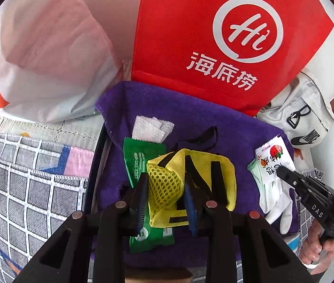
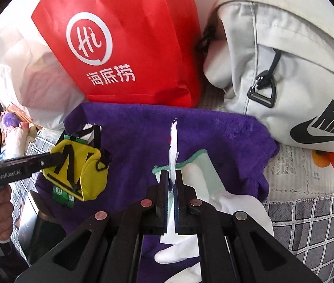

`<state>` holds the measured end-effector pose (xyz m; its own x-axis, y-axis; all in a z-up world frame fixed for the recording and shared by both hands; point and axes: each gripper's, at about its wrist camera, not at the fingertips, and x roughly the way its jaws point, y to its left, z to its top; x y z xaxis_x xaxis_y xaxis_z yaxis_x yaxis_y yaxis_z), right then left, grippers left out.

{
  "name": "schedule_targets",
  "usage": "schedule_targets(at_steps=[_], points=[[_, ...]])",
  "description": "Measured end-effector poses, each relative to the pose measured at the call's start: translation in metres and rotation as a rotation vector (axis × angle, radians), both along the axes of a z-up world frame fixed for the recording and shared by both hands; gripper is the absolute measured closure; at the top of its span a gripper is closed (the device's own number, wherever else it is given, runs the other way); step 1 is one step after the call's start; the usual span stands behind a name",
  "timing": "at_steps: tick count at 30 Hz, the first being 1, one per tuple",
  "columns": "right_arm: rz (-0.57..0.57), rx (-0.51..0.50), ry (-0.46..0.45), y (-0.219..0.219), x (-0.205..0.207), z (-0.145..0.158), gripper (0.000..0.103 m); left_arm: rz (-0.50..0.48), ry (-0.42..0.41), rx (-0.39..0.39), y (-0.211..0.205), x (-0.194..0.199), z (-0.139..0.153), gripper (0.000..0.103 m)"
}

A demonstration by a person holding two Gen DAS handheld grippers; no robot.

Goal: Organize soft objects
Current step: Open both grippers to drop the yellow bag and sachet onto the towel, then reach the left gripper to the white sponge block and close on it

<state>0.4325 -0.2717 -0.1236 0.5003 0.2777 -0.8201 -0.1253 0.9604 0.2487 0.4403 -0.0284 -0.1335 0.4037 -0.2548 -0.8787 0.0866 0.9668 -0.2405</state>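
Starting on the far left, a white plastic bag (image 1: 49,54) slumps against the wall, and below it a grey checked cloth (image 1: 25,179) covers the surface. Moving across, the purple towel (image 1: 167,108) is spread flat in front of the red paper bag (image 1: 214,35), which stands upright just behind the towel's far edge. On the towel, a folded white tissue (image 1: 150,128) sits at the far end of a green sachet (image 1: 136,162), and over that sachet lies the yellow mesh pouch (image 1: 167,184) with its black straps. And there's the left gripper (image 1: 167,198), jaws closed in on the pouch, one finger on each side of the yellow mesh, gripping it. Further right on the towel lies a white glove (image 1: 275,195) with a pale green cuff, and touching it from above is a small white snack packet (image 1: 275,158) printed with red fruit. The right gripper (image 2: 172,181) has that packet pinched edge-on between its pads, jaws nearly together, the glove (image 2: 204,172) directly beneath. Out on the far right, a pale grey sling bag (image 2: 284,66) with a black logo leans beside the red bag (image 2: 124,37), its lower edge resting at the towel's (image 2: 226,129) corner
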Motion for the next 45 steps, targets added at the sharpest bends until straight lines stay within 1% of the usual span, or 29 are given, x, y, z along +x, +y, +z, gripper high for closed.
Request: schedule_targets(at_steps=[7, 10, 11, 12, 13, 14, 15, 17, 19, 21, 24, 27, 29, 33, 36, 40, 45], points=[[-0.018, -0.008, 0.018, -0.007, 0.007, -0.008, 0.096, -0.002, 0.020, 0.001, -0.003, 0.005, -0.010, 0.075], [-0.026, -0.016, 0.021, -0.007, 0.006, -0.007, 0.095, 0.013, 0.041, -0.022, 0.000, 0.007, -0.012, 0.075], [-0.026, -0.021, 0.021, -0.009, 0.004, -0.006, 0.095, 0.012, 0.047, -0.031, 0.002, 0.008, -0.012, 0.072], [-0.026, -0.030, 0.020, -0.009, 0.003, -0.005, 0.094, 0.013, 0.049, -0.036, 0.004, 0.008, -0.011, 0.067], [-0.025, -0.041, 0.017, -0.007, 0.002, -0.004, 0.090, 0.015, 0.051, -0.036, 0.005, 0.007, -0.010, 0.063], [-0.025, -0.046, 0.016, -0.007, 0.002, -0.004, 0.084, 0.018, 0.049, -0.035, 0.006, 0.007, -0.009, 0.056], [-0.025, -0.055, 0.013, -0.006, 0.001, -0.003, 0.080, 0.021, 0.048, -0.031, 0.010, 0.005, -0.007, 0.050], [-0.025, -0.076, -0.007, -0.005, -0.002, 0.003, 0.057, 0.030, 0.037, -0.022, 0.012, 0.003, -0.003, 0.050], [-0.025, -0.106, -0.042, -0.001, -0.007, 0.011, 0.049, 0.035, 0.039, -0.029, 0.017, 0.001, 0.001, 0.050], [-0.031, -0.122, -0.084, 0.000, -0.015, 0.022, 0.047, 0.044, 0.041, -0.037, 0.021, -0.003, 0.006, 0.050], [-0.033, -0.103, -0.098, 0.000, -0.023, 0.033, 0.045, 0.051, 0.016, -0.037, 0.025, -0.012, 0.019, 0.050], [-0.040, -0.109, -0.102, 0.003, -0.035, 0.044, 0.045, 0.075, -0.014, -0.028, 0.031, -0.026, 0.034, 0.050], [-0.049, -0.105, -0.117, 0.004, -0.046, 0.052, 0.045, 0.079, -0.028, -0.041, 0.037, -0.036, 0.044, 0.050], [-0.048, -0.024, -0.129, 0.007, -0.074, 0.066, 0.045, 0.067, -0.072, -0.044, 0.041, -0.062, 0.062, 0.050], [-0.052, 0.020, -0.168, 0.012, -0.101, 0.075, 0.045, 0.069, -0.096, -0.053, 0.046, -0.085, 0.072, 0.050], [-0.030, 0.036, -0.155, 0.024, -0.131, 0.075, 0.045, 0.055, -0.105, -0.080, 0.055, -0.117, 0.078, 0.050], [-0.012, 0.022, -0.094, 0.040, -0.163, 0.064, 0.045, 0.030, -0.111, -0.065, 0.063, -0.159, 0.080, 0.050]])
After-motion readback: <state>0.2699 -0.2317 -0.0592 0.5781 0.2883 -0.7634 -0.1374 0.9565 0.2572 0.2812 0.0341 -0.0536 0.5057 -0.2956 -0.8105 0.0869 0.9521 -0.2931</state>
